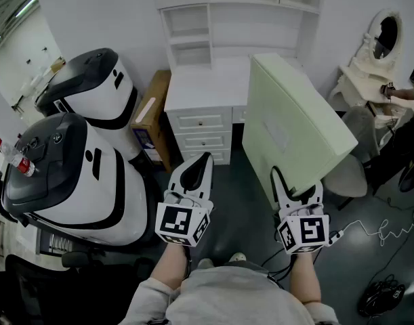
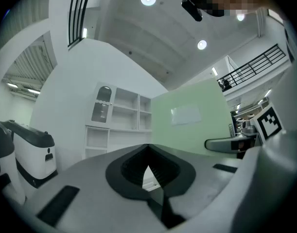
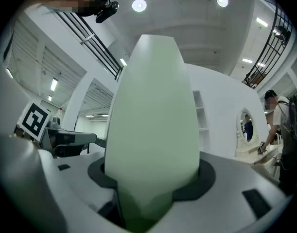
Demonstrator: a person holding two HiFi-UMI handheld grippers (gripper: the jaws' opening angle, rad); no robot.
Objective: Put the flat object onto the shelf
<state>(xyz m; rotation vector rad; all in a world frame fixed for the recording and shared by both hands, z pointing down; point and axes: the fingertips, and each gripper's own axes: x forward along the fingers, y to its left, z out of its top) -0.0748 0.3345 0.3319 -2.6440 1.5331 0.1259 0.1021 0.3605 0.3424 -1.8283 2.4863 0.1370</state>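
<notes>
Two I count: left hand-held gripper [image 1: 204, 158] pinched together, empty; right hand-held gripper [image 1: 298, 189] clamps one flat panel [image 1: 295, 114], bottom edge hidden.

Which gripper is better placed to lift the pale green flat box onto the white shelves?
Right: the right gripper clamps the pale green flat box; the left gripper is shut and empty.

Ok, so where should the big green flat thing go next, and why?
Probably forward and up, toward the white shelf. The right gripper is clamped on the bottom edge of the green panel, which stands tilted in the air, with the person back from the desk. The left gripper is shut and empty.
</notes>
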